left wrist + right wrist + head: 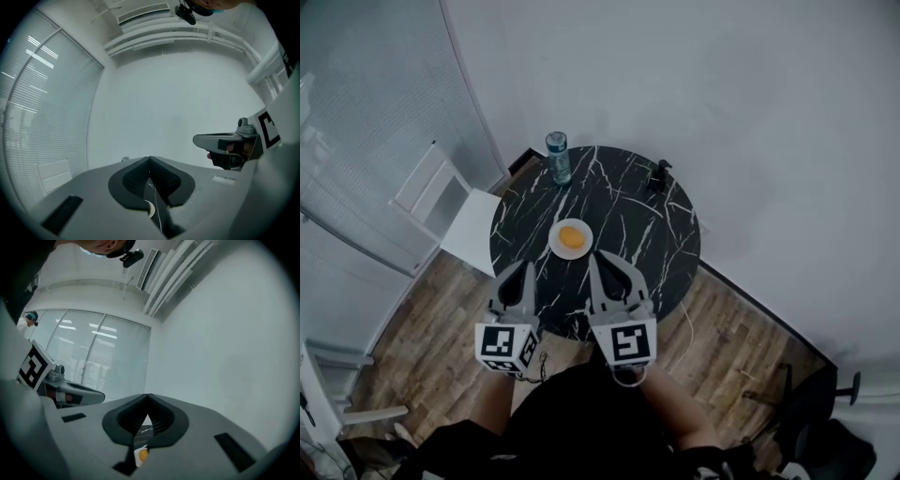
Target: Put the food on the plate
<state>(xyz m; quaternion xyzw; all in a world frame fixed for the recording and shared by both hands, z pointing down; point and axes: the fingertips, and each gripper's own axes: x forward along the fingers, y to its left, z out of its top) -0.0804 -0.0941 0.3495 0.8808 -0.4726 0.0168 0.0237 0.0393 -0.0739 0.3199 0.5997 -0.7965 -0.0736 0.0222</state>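
An orange piece of food lies on a small white plate in the middle of a round black marble table. Both grippers hover level above the table's near edge, apart from the plate. My left gripper is shut with nothing in it, its jaws meeting at the tip. My right gripper is shut and empty too. Through the gap below its jaws, the right gripper view shows the food; the left gripper view shows a sliver of the plate.
A water bottle stands at the table's far left edge. A small black object sits at the far right edge. A white chair stands left of the table. The floor is wood, with a white wall behind.
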